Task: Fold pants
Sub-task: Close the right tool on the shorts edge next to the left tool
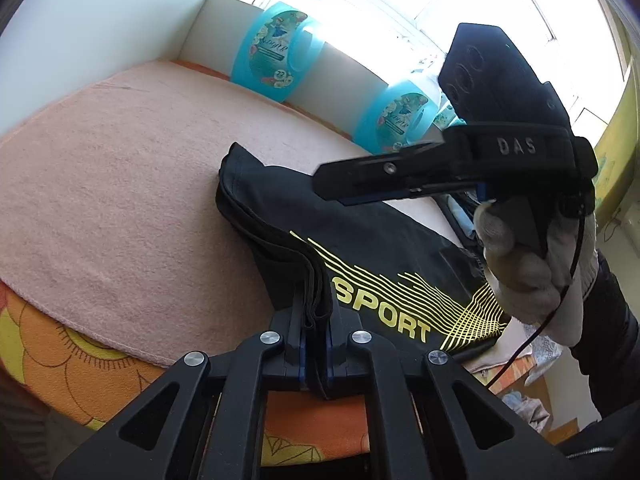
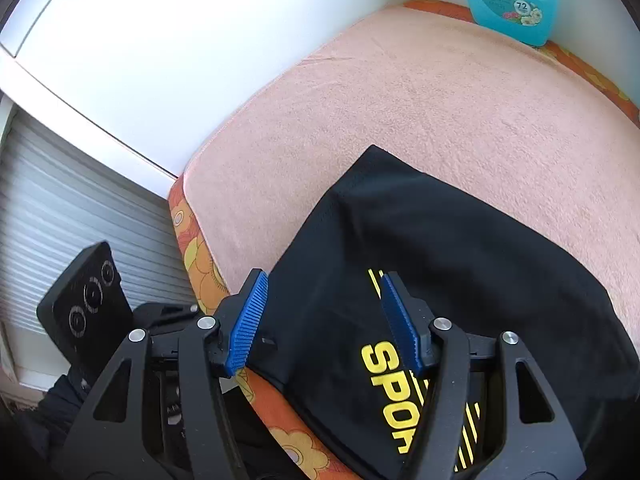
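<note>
In the left wrist view, the left gripper (image 1: 316, 344) is clamped on one edge of black pants (image 1: 360, 248) lying on a pink towel (image 1: 120, 184) near two blue bottles (image 1: 276, 52), while the right wrist view shows the right gripper (image 2: 320, 320) spread apart above them.

The black pants (image 1: 360, 232) with a yellow "SPORT" print and yellow stripes lie folded into a compact stack of layers. They rest on the pink towel (image 1: 120, 184) near its front edge, with one end hanging past that edge.
</note>
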`<state>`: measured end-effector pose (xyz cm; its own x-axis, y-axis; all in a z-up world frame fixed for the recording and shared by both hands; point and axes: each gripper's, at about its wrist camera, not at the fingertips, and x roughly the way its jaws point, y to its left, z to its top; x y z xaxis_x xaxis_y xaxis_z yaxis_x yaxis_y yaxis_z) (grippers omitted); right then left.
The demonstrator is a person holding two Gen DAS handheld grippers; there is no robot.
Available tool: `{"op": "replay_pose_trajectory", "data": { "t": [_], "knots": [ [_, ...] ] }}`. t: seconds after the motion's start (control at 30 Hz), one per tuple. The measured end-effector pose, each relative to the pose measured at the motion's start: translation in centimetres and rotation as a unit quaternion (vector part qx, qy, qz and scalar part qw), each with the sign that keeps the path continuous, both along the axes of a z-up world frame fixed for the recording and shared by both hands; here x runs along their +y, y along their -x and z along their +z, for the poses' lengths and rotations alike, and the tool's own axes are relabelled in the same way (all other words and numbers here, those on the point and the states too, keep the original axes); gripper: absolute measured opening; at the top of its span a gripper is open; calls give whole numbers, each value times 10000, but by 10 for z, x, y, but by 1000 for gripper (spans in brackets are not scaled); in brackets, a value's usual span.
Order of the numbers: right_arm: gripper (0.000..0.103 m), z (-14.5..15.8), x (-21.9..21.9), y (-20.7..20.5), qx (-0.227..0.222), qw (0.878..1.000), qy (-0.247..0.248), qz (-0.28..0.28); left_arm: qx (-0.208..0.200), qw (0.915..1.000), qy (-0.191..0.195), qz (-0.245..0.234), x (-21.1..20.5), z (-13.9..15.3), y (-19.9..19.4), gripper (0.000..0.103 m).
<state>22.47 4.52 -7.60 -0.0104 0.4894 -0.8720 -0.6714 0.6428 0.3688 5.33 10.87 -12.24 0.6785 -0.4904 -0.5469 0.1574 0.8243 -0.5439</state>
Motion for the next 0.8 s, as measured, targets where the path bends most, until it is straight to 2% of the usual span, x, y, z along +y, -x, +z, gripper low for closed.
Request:
{"op": "replay_pose_trajectory", "data": {
  "t": [0.07,0.27,0.43,0.5,0.57,0.7,0.73,0.8],
  "knots": [
    [62,-3,19,-8,88,9997,237,73,-47,10000,23,-28,-2,0,-1,5],
    [62,-28,68,-3,-22,9922,1161,458,-115,9997,126,-145,-6,-1,1,5],
    [61,-50,85,3,-207,9822,1756,629,-160,9995,208,-163,-4,0,2,5],
    [58,-57,89,5,-277,9780,1939,714,-177,9995,206,-173,-4,1,2,5],
    [52,-62,90,6,-365,9738,2113,760,-191,9995,183,-191,-6,1,2,5],
    [28,-66,86,7,-563,9685,2293,794,-199,9993,153,-264,-11,2,1,5],
    [19,-65,82,5,-560,9697,2254,758,-201,9993,145,-278,-13,2,2,5],
    [10,-61,73,0,-487,9741,2111,650,-199,9992,161,-296,-16,2,2,5]
  ]
}}
